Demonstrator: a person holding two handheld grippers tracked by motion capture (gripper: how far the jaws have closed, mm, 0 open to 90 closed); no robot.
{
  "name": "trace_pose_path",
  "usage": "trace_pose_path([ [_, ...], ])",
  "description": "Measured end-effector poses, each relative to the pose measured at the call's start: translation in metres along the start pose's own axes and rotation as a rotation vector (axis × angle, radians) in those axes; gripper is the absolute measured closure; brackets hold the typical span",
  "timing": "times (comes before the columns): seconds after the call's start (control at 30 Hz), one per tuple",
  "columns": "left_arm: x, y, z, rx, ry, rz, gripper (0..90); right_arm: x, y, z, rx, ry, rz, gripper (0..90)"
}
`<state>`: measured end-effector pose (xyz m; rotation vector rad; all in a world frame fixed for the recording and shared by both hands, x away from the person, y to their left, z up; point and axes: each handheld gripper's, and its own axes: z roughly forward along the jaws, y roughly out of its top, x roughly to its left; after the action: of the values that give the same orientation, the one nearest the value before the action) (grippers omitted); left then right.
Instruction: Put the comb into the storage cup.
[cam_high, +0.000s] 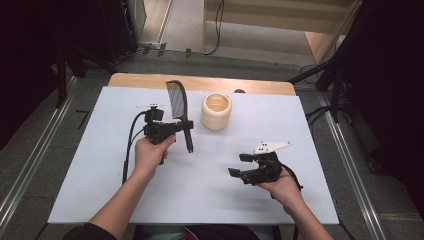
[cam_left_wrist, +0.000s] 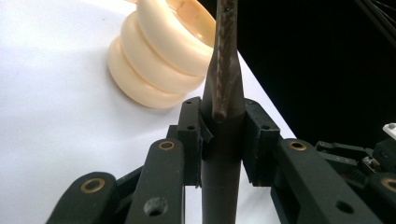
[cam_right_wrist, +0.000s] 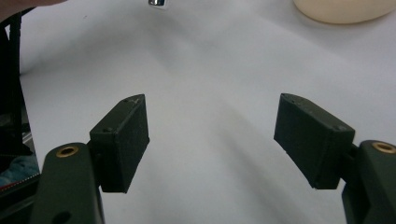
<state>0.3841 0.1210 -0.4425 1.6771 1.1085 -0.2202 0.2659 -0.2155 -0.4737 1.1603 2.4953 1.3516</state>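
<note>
Item 1. Person's forearms, bare, entering from the near edge of the high view, one to each gripper.

Item 2. Right gripper (cam_high: 239, 164), black, two-jaw, with a grey three-cornered plate on top. Held in the right hand (cam_high: 283, 186) over the near right part of the table, pointing toward the left. Jaws stand wide apart with nothing between them; the right gripper view shows bare white surface between the two pads (cam_right_wrist: 122, 140).

Item 3. Left gripper (cam_high: 186, 124), black, two-jaw, cable trailing off toward the near left. Held in the left hand (cam_high: 150, 152) over the middle left of the table. Jaws closed on the handle of item 4; in the left gripper view the pads (cam_left_wrist: 192, 140) press on the handle from both sides.

Item 4. Black plastic comb with a long narrow handle (cam_high: 177, 100). Clamped in the left gripper at the handle, toothed part reaching away toward the far edge, handle end pointing toward the person. Just left of item 5, not touching it.

Item 5. Cream-coloured ribbed round holder, open at the top (cam_high: 216, 111). Standing upright on the far middle of the table.

Item 6. White flat table top (cam_high: 200, 195), wooden edge showing at the far side.
</note>
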Motion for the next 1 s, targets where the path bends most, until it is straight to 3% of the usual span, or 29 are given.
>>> trace_pose_path([
  [0.23, -0.002, 0.003, 0.001, 0.003, -0.008, 0.024, 72.9, -0.002, -0.011, -0.011, 0.001, -0.014, 0.01, 24.4],
  [0.5, -0.006, 0.01, 0.005, 0.014, -0.023, 0.083, 72.9, -0.006, -0.022, -0.021, 0.007, -0.025, 0.024, 24.4],
  [0.87, -0.007, 0.018, 0.012, 0.027, -0.058, 0.153, 72.9, -0.007, -0.032, -0.029, 0.009, -0.036, 0.036, 24.4],
  [1.0, -0.007, 0.02, 0.014, 0.032, -0.082, 0.158, 72.9, -0.008, -0.034, -0.031, 0.012, -0.043, 0.037, 24.4],
])
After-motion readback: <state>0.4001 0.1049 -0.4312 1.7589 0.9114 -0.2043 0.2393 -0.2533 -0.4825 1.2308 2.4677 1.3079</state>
